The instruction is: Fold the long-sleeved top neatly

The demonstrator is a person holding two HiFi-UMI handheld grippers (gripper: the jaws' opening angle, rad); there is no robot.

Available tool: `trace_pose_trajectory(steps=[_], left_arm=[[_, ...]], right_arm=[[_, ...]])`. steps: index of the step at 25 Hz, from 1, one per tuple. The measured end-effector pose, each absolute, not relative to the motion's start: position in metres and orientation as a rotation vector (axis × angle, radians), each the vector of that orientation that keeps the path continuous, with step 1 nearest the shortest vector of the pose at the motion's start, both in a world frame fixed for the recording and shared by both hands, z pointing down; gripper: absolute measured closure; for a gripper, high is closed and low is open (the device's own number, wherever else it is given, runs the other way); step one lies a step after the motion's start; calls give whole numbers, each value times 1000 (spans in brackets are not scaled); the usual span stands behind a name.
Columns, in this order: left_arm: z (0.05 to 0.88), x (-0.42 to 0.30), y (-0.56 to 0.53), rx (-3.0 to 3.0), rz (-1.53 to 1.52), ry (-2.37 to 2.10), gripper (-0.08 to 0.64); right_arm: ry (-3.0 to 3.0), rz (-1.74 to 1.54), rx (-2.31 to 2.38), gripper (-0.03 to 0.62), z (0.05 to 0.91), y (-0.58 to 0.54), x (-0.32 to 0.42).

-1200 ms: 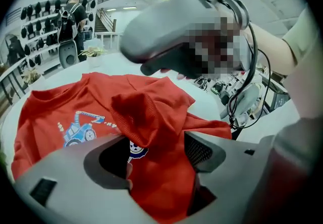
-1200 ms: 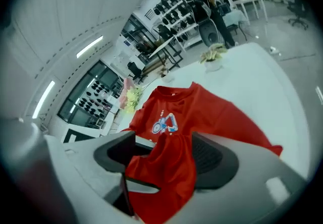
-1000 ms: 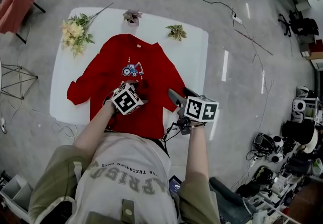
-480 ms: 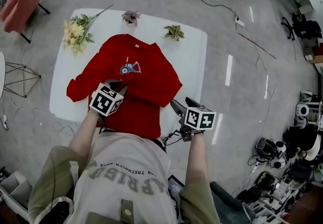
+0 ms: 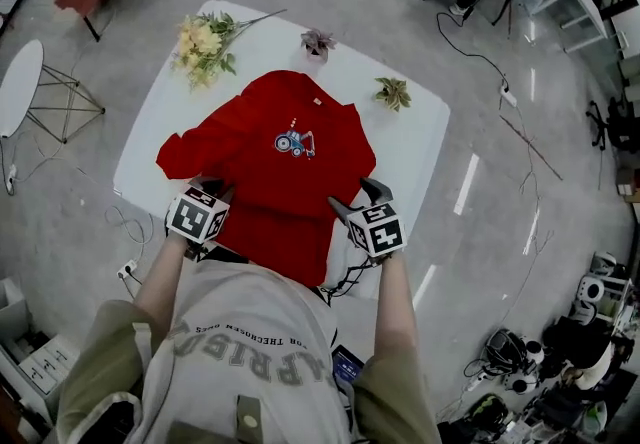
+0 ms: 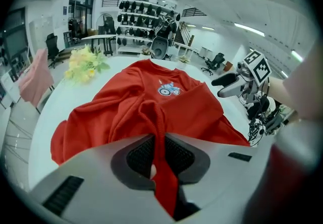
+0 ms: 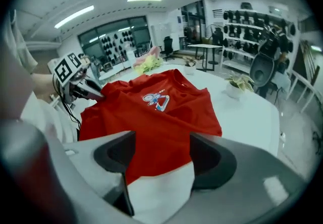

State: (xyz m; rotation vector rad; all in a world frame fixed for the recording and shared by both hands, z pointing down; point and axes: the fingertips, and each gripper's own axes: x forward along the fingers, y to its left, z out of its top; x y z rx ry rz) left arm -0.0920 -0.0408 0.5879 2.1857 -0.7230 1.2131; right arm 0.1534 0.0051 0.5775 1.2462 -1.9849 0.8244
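two grippers meet the red top [image 5: 270, 182] at its near edge in the head view. the top lies flat on the white table [image 5: 425, 142], collar toward 12 o'clock, hem toward 6 o'clock, one sleeve reaching out toward 9 o'clock. the left gripper [image 5: 208, 194] sits at the top's 7 o'clock corner. the right gripper [image 5: 354, 200] sits at its 5 o'clock corner, by the table's near edge. a bunch of flowers [image 5: 205, 37] lies at the table's 11 o'clock, a small plant [image 5: 318, 40] at 12 o'clock and another plant [image 5: 393, 92] toward 2 o'clock.

in the left gripper view the jaws have just been closing and now clamp a raised ridge of the red cloth, which runs up between the dark pads toward 12 o'clock. the rest of the top spreads beyond, its printed picture near 12 o'clock. the right gripper [image 6: 226, 86] shows at 2 o'clock and the flowers at 10 o'clock.

in the right gripper view the jaws stand apart, gripping nothing. the top's hem and a patch of bare table lie in the gap between them, with neither pad pressing on the cloth. the left gripper [image 7: 96, 93] shows at 9 o'clock, at the top's far edge.
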Motion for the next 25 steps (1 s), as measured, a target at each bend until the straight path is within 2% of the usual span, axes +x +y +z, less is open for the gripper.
trace_pose_trajectory(steps=[8,9,11,13,16,19,23,25], left_arm=[[602,-123,-24,2092,1268,-784,490],[602,-127,-21,2094,1293,-776,450],[595,-134,-18,2134,1358,-751,313],[580,-131,-19,2227,1411,-726,266],[562,-101,-20,2395,1435,-629,252],[584,-74,-5,2389,1522,-447,232],[625,-80,14,2306,1736,-352,221],[629,-82,17,2314,1739,-365,215]], right_arm=[[-1935,743,994,255,612,-23,144],[-1930,738,972,255,615,-24,143],[-1926,732,939,255,619,-26,142],[-1928,736,916,255,621,-27,142],[-1925,738,888,255,624,-28,146],[-1909,738,884,255,627,-31,152],[-1888,715,895,254,628,-34,162],[-1892,716,898,253,629,-36,165]])
